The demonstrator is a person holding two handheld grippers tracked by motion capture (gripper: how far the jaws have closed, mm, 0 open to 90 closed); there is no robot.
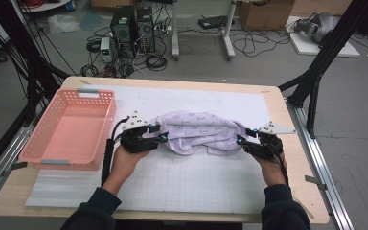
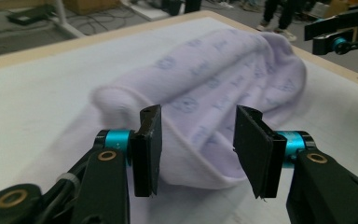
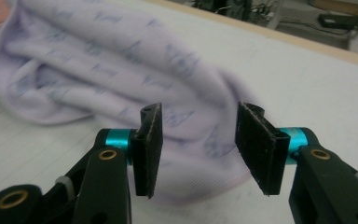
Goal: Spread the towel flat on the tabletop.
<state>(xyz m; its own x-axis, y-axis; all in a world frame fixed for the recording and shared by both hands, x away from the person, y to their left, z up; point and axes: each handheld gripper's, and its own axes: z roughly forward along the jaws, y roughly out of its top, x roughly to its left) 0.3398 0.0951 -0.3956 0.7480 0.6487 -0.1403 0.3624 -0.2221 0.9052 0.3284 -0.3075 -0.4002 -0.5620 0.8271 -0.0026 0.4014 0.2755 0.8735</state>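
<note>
Showing blurred, unreadable blue print, lilac cloth [image 1: 199,130]

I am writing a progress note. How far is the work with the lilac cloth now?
Done: the printed lilac cloth lies bunched into a long roll on the white mat. In hand: the left gripper and right gripper sit at its two ends, jaws open, not pressing it. Left, probably: moving it into the pink basket, which holds nothing.

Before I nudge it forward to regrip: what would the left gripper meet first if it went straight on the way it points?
Probably the lilac printed cloth: its folded edge lies between the open jaws of the left gripper, right ahead.
</note>
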